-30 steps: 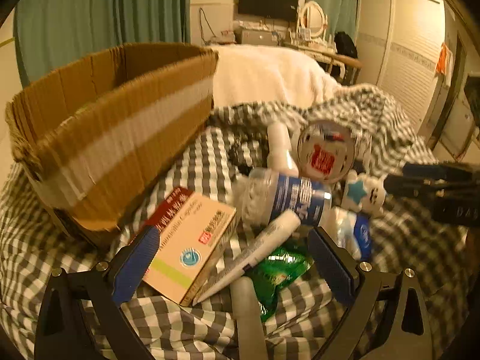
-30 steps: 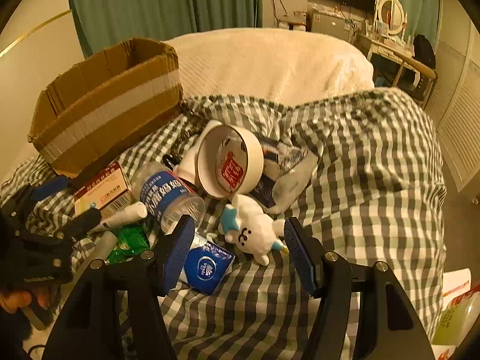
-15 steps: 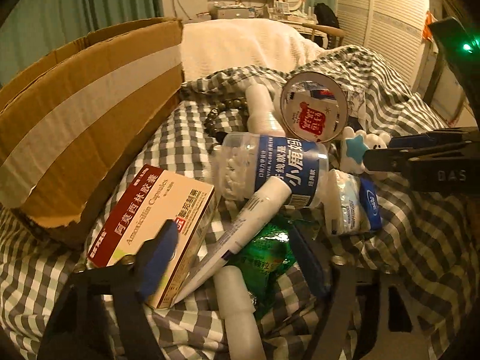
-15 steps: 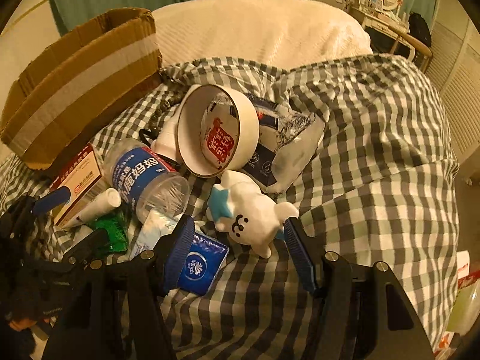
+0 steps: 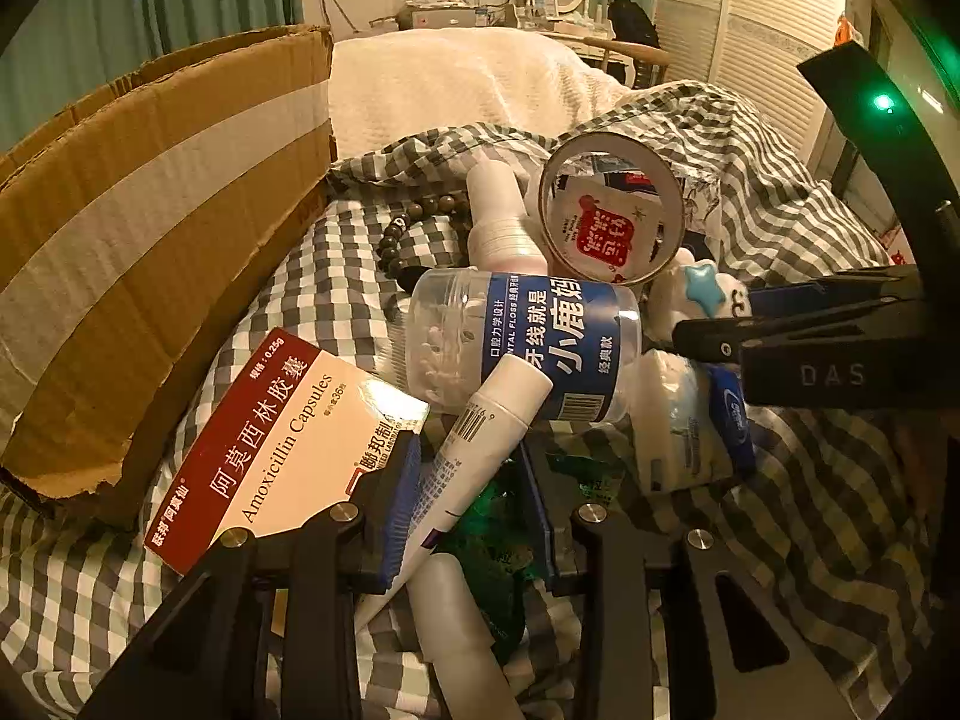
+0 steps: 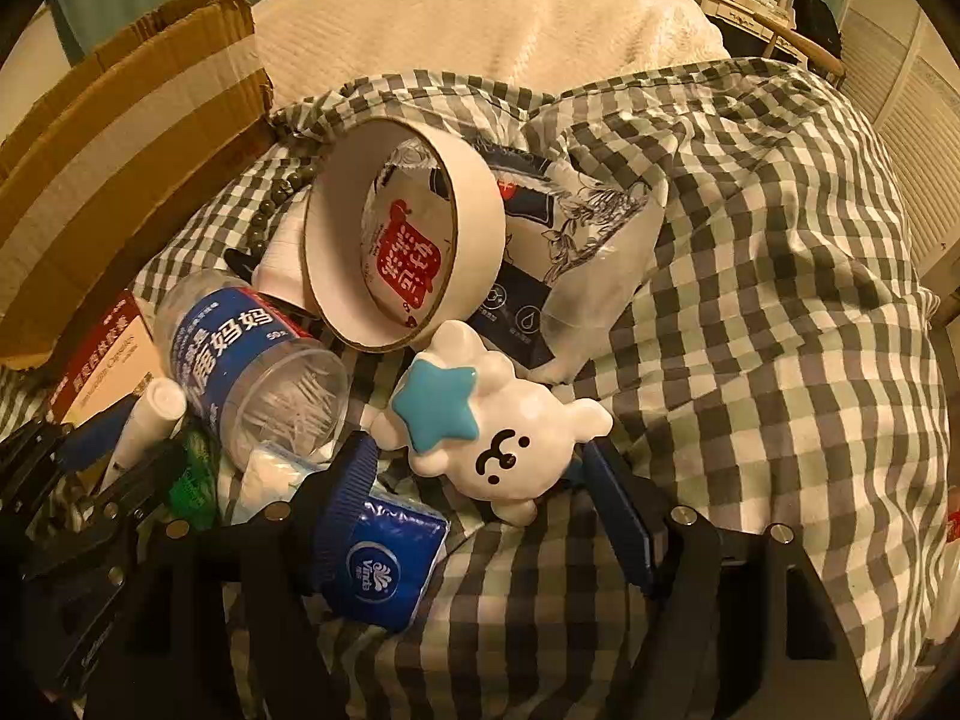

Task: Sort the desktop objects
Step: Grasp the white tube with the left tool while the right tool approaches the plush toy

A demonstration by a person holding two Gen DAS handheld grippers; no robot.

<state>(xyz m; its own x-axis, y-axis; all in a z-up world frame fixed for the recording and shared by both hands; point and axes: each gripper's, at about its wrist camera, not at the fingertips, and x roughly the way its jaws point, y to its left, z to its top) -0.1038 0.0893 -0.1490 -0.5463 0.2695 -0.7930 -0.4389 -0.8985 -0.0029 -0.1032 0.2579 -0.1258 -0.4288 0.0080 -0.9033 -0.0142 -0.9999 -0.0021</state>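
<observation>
A pile of objects lies on a checked cloth. My left gripper (image 5: 471,501) has its jaws closed in around a white tube (image 5: 480,450) that leans on a floss-pick jar (image 5: 522,342). An amoxicillin box (image 5: 282,450) lies left of it, a green packet (image 5: 498,516) under it. My right gripper (image 6: 480,498) is open, its jaws on either side of a white bear toy with a blue star (image 6: 486,426). A tape roll (image 6: 402,234) and a blue tissue pack (image 6: 384,564) lie close by. The right gripper also shows in the left wrist view (image 5: 720,330).
A cardboard box (image 5: 138,240) stands open at the left, also in the right wrist view (image 6: 114,144). A bead bracelet (image 5: 414,222), a white bottle (image 5: 498,216) and a wipes pack (image 6: 570,222) lie behind the pile. A cream blanket (image 6: 480,18) lies beyond.
My left gripper moved forward into the pile and its jaws narrowed around the white tube. My right gripper moved forward and down until its open jaws flank the bear toy.
</observation>
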